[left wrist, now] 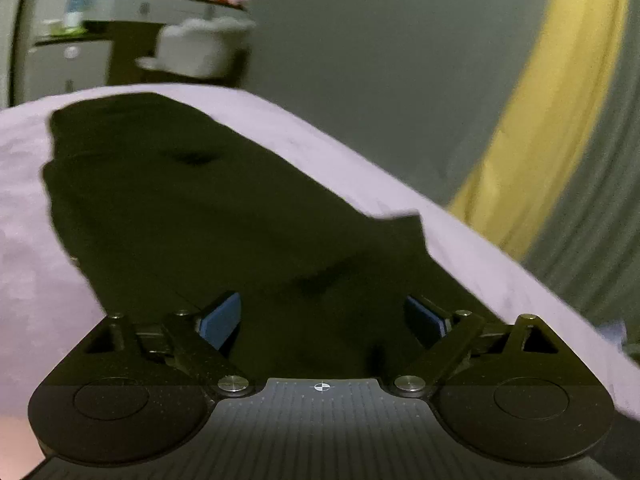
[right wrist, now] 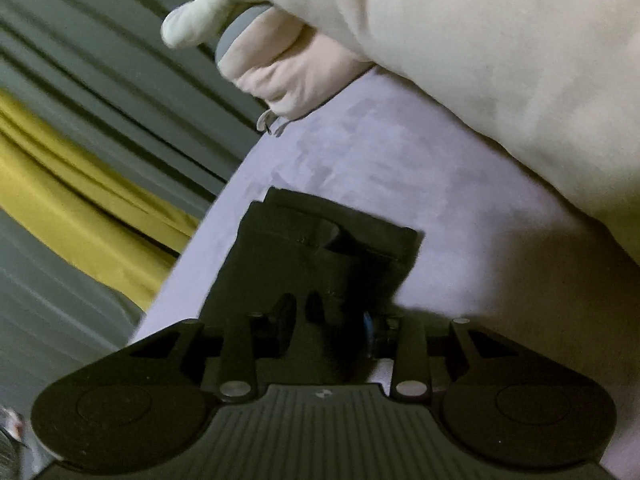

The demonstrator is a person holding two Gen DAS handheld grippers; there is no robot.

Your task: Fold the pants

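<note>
Black pants (left wrist: 208, 208) lie spread on a lavender bed sheet (left wrist: 24, 184). In the left wrist view they run away from me toward the far left. My left gripper (left wrist: 322, 316) is open, its blue pads (left wrist: 222, 318) wide apart just above the near part of the pants. In the right wrist view the pants (right wrist: 320, 248) show as a dark folded end on the sheet (right wrist: 400, 160). My right gripper (right wrist: 326, 320) sits on this fabric with its fingers close together, gripping a bunch of the black cloth.
A cream pillow or duvet (right wrist: 500, 60) lies on the bed beyond the pants. Grey and yellow curtains (left wrist: 560, 100) hang beside the bed edge. A dresser with small items (left wrist: 120, 20) stands at the far left.
</note>
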